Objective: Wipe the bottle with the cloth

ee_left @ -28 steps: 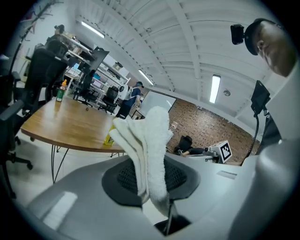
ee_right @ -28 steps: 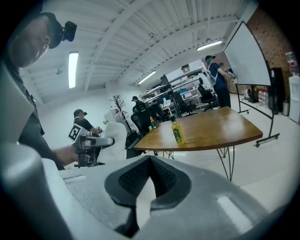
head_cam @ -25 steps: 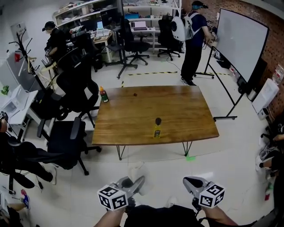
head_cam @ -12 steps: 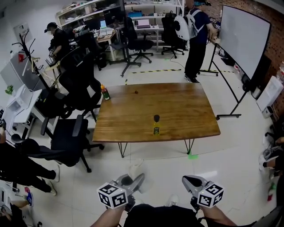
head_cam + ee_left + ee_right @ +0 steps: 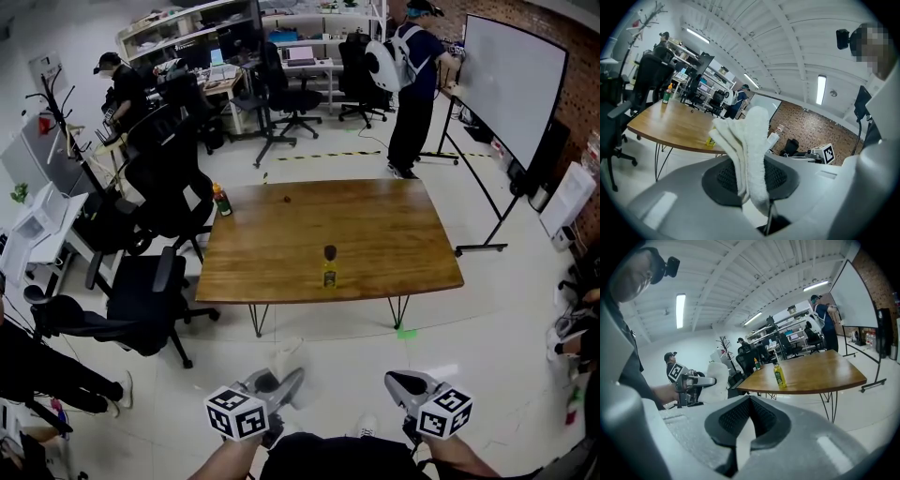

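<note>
The bottle (image 5: 330, 270) holds yellow liquid under a dark cap and stands upright near the front edge of the wooden table (image 5: 375, 234). Both grippers are low in the head view, well short of the table, over the floor. My left gripper (image 5: 293, 382) is shut on a folded white cloth (image 5: 287, 360), which sticks up between its pads (image 5: 723, 177) and partly hides the bottle (image 5: 710, 140). My right gripper (image 5: 395, 381) is shut with nothing in it. The right gripper view shows the bottle (image 5: 778, 375) ahead on the table, and the left gripper (image 5: 714, 379) with its cloth (image 5: 717, 385) to the left.
A second bottle (image 5: 219, 200) with a red cap stands at the table's far left corner, and a small dark object (image 5: 287, 198) lies near the far edge. Black office chairs (image 5: 150, 291) crowd the table's left side. A whiteboard (image 5: 511, 84) stands at the right, a person (image 5: 412, 84) beside it.
Both grippers keep their places, the cloth still in the left one. The head view has shifted slightly, and the seated person's legs at lower left have moved.
</note>
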Motion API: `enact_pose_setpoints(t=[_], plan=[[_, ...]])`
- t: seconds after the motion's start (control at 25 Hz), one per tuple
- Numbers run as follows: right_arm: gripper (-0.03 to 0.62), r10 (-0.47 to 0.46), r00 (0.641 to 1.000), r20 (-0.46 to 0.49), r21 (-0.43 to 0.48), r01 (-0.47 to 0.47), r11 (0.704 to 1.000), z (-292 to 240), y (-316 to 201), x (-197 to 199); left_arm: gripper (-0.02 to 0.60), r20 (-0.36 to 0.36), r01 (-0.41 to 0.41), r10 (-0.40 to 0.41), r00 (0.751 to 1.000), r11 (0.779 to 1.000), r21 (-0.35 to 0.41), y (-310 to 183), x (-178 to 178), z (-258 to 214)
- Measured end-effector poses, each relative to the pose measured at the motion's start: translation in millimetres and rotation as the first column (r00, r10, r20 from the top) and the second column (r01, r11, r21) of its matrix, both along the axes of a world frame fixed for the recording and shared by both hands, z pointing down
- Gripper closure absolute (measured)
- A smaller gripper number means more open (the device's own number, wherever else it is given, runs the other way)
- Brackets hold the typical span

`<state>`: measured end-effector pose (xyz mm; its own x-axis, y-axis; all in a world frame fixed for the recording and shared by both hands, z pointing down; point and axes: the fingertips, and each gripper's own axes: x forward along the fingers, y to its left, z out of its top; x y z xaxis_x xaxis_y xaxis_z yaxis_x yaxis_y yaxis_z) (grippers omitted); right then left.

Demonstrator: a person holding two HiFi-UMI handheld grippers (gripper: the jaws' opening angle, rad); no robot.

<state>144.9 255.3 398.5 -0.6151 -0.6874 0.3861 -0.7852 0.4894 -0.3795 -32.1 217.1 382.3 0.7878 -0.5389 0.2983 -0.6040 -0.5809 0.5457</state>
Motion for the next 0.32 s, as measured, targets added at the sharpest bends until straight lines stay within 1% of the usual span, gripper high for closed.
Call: enact_pose_setpoints(t=[0.32], plan=[[0.583,-0.010,1.000,-0.007,0.004,0.010,1.000,0.0,1.2,0.2,0.476,0.002,0.006,-0.006,1.000,1.000,0.005,0.4,0.7,-1.6]])
